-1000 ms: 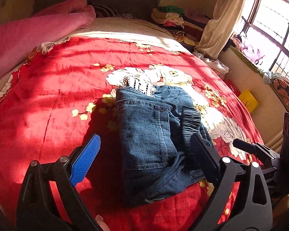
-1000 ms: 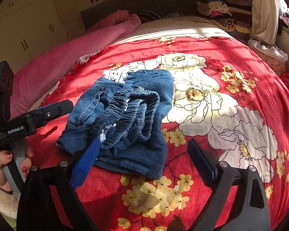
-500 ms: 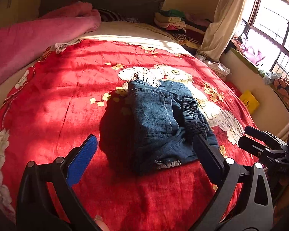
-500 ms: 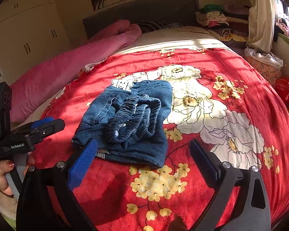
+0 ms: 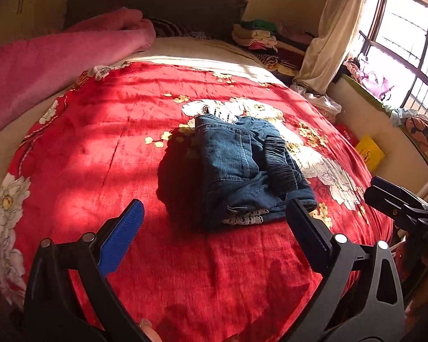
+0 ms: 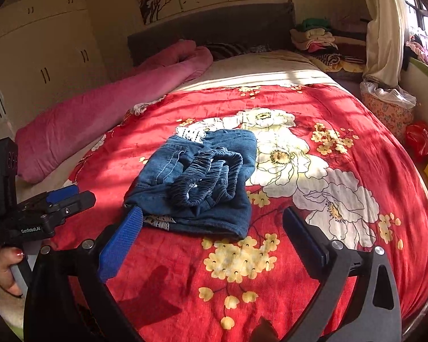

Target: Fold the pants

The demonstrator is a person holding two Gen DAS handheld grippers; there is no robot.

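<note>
The denim pants (image 5: 244, 168) lie folded into a thick, uneven bundle near the middle of the bed, on a red bedspread (image 5: 105, 154) of soft, slightly crushed fabric printed with large white and small yellow flowers. Their gathered elastic waistband (image 6: 211, 175) sits ruched on top of the bundle, and a strip of white lace trim (image 6: 158, 223) pokes out from the near edge (another patch of it shows at the far edge). The left tool (image 5: 214, 238) hovers short of the bundle with its fingers spread wide and nothing between them; one finger carries a ribbed blue pad (image 5: 121, 240), the other a black one. The right tool (image 6: 211, 238) is likewise spread wide and holds nothing, its blue pad close to the lace corner, though whether it touches is hard to tell. A plush pink blanket (image 6: 108, 108) lies rolled along the bed's left side. Beside the bed stands a floral fabric basket (image 6: 389, 112) holding what looks like white plastic bags.
</note>
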